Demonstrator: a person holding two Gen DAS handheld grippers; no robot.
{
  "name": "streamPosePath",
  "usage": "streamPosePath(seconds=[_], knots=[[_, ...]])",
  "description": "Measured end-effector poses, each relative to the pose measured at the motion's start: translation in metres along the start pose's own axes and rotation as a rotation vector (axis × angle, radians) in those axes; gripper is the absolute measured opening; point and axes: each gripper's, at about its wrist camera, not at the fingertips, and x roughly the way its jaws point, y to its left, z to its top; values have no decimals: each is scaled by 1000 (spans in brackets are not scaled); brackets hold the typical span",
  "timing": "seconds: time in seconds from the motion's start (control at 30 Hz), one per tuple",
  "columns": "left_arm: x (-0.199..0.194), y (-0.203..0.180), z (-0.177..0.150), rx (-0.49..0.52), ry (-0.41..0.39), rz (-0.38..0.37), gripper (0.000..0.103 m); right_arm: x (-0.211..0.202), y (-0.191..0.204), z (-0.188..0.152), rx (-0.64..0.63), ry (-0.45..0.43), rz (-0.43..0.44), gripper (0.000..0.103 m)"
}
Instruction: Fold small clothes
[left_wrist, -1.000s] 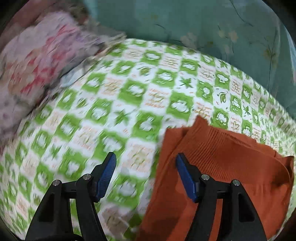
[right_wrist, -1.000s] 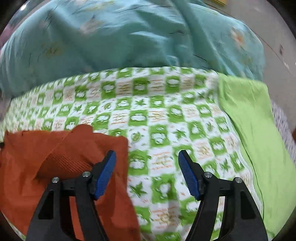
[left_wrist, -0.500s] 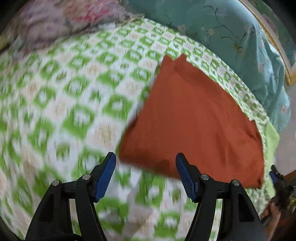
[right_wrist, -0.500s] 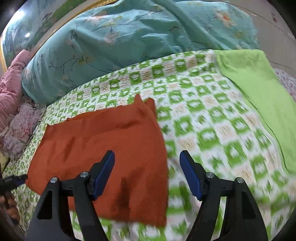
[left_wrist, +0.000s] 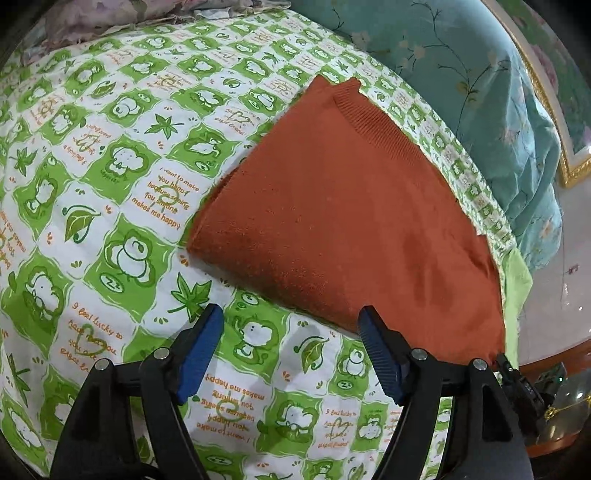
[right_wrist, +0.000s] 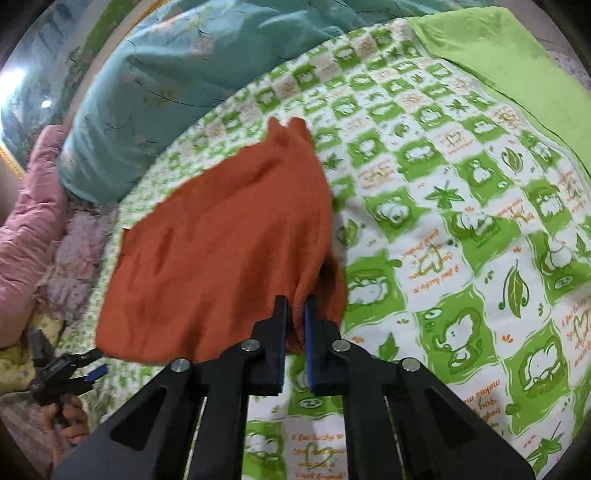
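Right hand-held gripper (right_wrist: 295, 314) has just clamped the rust garment's (right_wrist: 229, 236) 6 o'clock corner, left hand-held gripper (left_wrist: 291, 350) gapes empty just short of its hem on the bed (left_wrist: 110, 177), so folding looks barely begun.

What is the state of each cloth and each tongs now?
Rust-orange knitted garment: folded, lying on the bed, one near corner pinched.
Right tongs: just closed, shut on that corner.
Left tongs: open, empty, at the near edge.
Green-and-white checked printed bedsheet: spread flat.

Matt ribbed-knit orange garment (left_wrist: 343, 206), smooth printed cotton bedsheet (left_wrist: 122, 192)
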Motion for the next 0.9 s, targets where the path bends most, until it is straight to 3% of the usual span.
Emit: streamPosePath(seconds=[0.1, 0.27, 0.53, 0.7, 0.73, 0.83, 0.9], knots=[[1, 3, 2, -20, 4, -10, 76, -21, -1, 11, -36, -28, 3, 6], [4, -3, -2, -32, 11, -19, 84, -5, -19, 5, -55, 60, -111, 5], [14, 1, 12, -152, -73, -51, 95, -36, 1, -2, -98, -50, -120, 12], [17, 1, 16, -174, -176, -40, 95, -48, 14, -6, -107, -80, -86, 37], [17, 1, 17, -172, -191, -40, 94, -48, 18, -8, -113, -72, -75, 37], [16, 4, 20, -153, -220, -25, 78, -45, 26, -13, -127, -54, -55, 37], [17, 3, 26, -124, -227, -7, 54, -42, 29, -14, -128, -42, -35, 37]])
